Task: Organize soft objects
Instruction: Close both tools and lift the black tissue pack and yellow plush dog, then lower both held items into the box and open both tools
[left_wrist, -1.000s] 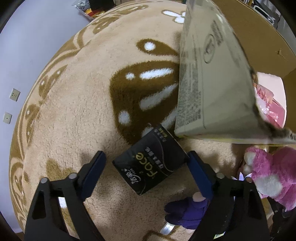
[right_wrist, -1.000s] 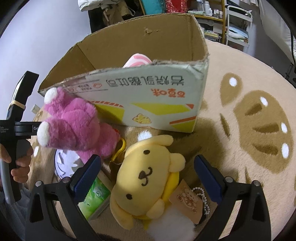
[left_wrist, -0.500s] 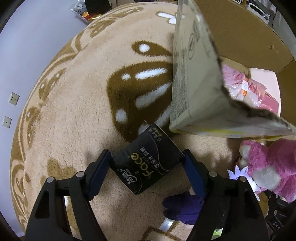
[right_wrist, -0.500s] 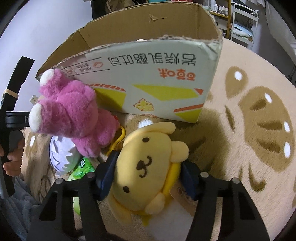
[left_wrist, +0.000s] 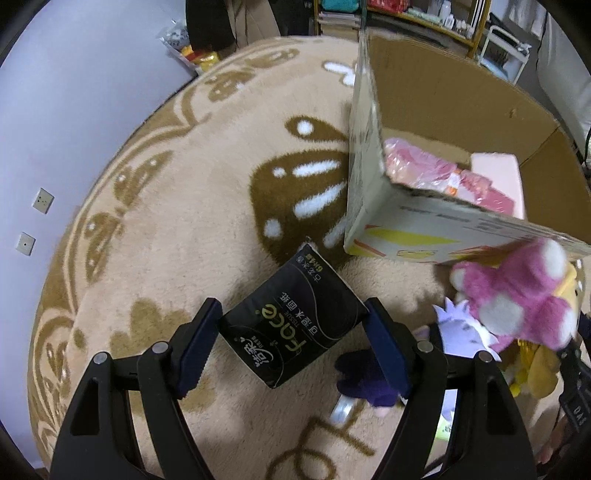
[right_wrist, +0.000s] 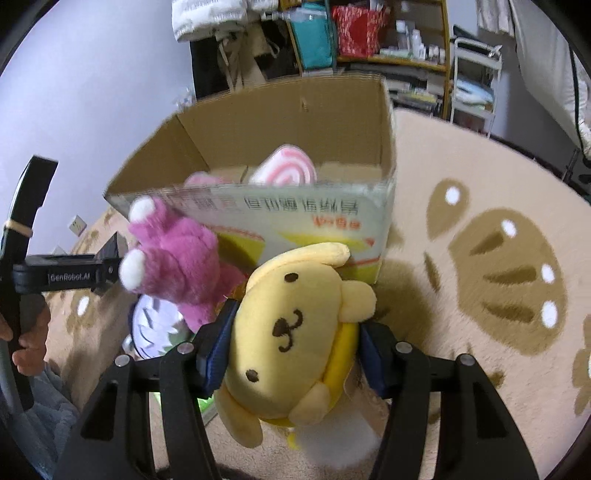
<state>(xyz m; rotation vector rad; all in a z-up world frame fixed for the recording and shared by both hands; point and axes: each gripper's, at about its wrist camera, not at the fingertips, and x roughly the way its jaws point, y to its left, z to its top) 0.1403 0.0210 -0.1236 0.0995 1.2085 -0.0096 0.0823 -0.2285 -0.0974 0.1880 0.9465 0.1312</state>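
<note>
My left gripper (left_wrist: 293, 341) is shut on a black tissue pack (left_wrist: 291, 325) and holds it above the beige rug, left of the open cardboard box (left_wrist: 364, 155). My right gripper (right_wrist: 293, 350) is shut on a yellow dog plush (right_wrist: 291, 332) and holds it up in front of the box (right_wrist: 280, 125). A pink plush bear (right_wrist: 177, 262) hangs against the yellow plush on its left; it also shows in the left wrist view (left_wrist: 517, 295). Pink soft items (left_wrist: 436, 173) lie inside the box.
A beige rug with brown patterns (left_wrist: 166, 229) covers the floor. A purple plush (left_wrist: 365, 376) and a white spiky toy (left_wrist: 461, 328) lie on it near the box. A green pack (right_wrist: 201, 402) lies below the right gripper. Shelves (right_wrist: 406, 48) stand behind the box.
Both grippers closed on their objects, the left on the tissue pack and the right on the yellow plush, and lifted them. The pink bear rose together with the yellow plush.
</note>
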